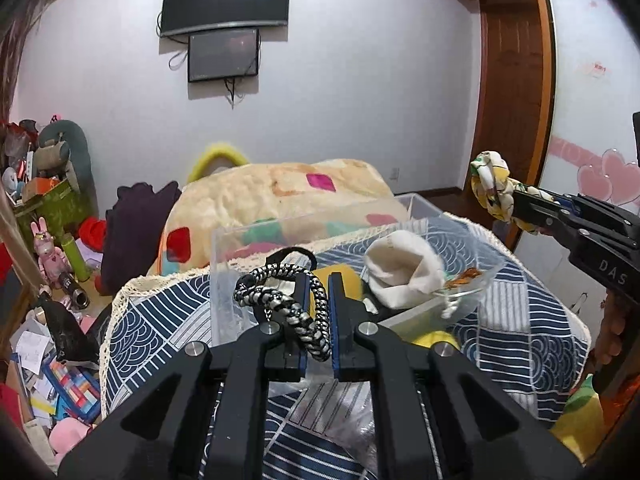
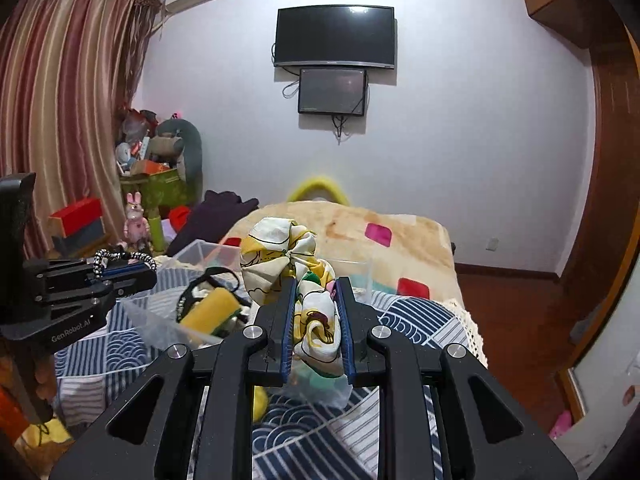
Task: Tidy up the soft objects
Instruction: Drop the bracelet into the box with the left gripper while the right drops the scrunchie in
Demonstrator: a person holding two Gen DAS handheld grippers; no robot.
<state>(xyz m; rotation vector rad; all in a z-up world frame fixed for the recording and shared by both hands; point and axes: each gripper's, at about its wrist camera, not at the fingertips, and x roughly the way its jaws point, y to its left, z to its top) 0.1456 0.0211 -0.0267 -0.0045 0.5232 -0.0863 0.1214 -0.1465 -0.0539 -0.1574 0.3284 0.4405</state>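
Observation:
My left gripper is shut on a black-and-white braided cord and holds it above a clear plastic box on the patterned blue cloth. It also shows in the right wrist view with the cord. My right gripper is shut on a yellow-and-white floral scrunchie, held in the air over the table; in the left wrist view it is at the right with the scrunchie. In the box lie a white sock, a yellow sponge and a black band.
The blue wave-patterned cloth covers the table. Behind it is a bed with a cream blanket. Toys and boxes crowd the floor at left. A wooden door stands at right.

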